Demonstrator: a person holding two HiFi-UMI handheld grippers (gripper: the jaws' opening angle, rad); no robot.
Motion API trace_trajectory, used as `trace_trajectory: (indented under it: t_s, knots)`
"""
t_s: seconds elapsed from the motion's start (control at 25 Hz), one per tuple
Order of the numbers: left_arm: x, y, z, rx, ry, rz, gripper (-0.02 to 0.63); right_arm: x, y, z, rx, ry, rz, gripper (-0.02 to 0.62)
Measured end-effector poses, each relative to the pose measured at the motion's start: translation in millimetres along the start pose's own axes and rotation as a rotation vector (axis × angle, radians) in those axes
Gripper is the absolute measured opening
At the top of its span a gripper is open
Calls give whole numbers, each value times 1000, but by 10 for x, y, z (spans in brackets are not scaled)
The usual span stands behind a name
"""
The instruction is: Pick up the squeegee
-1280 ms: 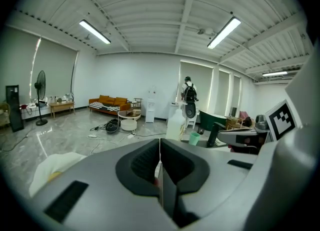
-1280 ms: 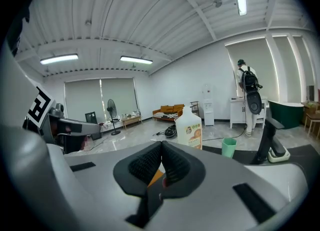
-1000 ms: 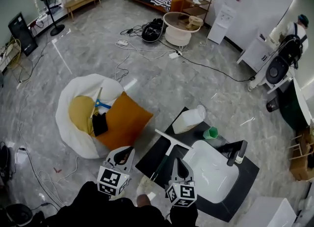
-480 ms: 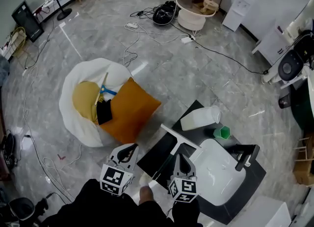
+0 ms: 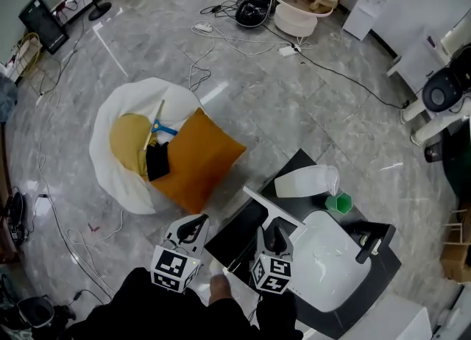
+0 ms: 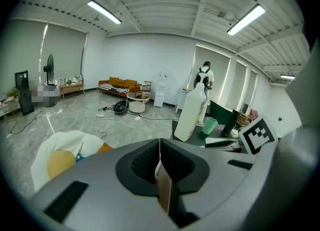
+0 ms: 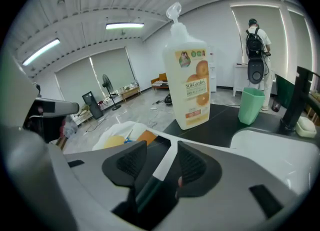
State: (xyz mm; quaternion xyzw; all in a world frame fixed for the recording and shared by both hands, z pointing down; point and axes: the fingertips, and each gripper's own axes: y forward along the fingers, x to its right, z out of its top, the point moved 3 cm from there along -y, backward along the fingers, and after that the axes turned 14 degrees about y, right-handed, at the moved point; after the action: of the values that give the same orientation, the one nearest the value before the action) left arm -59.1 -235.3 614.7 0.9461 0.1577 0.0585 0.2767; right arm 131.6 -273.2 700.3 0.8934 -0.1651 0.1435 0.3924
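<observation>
On the black counter (image 5: 232,229), beside the white sink basin (image 5: 324,257), the squeegee (image 7: 161,167) lies flat, its white blade towards the bottle and its dark green handle running back between the jaws of the right tool (image 5: 273,237). Those jaws are opening, and their pads stand clear of the handle on both sides. The left tool (image 6: 159,147) hangs off the counter's edge with its jaws pressed together on nothing. A white bottle (image 7: 190,87) with an orange label stands upright past the blade; its contents cannot be seen. Next to it stands a green cup (image 7: 250,105), and a black faucet (image 5: 372,241) rises at the basin's far side. Well apart on the floor, a white bean bag (image 5: 118,169) cradles a yellow cushion (image 5: 129,143) and an orange cushion (image 5: 199,162).
</observation>
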Motion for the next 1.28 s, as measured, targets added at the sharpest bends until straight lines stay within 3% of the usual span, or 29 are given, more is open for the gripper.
trace_trajectory:
  t_s: [0.16,0.64,1.28]
  knots:
    - [-29,66,-58,-14,-10,4,26,69,168,-69,-38,15,-10,240]
    - [-56,174,-222,-52,-31,16,25,139,479,-268,-153,65,-15,253]
    - [4,232,-246,-65,-27,16,25,290,494,-288,-143,227,-44,120]
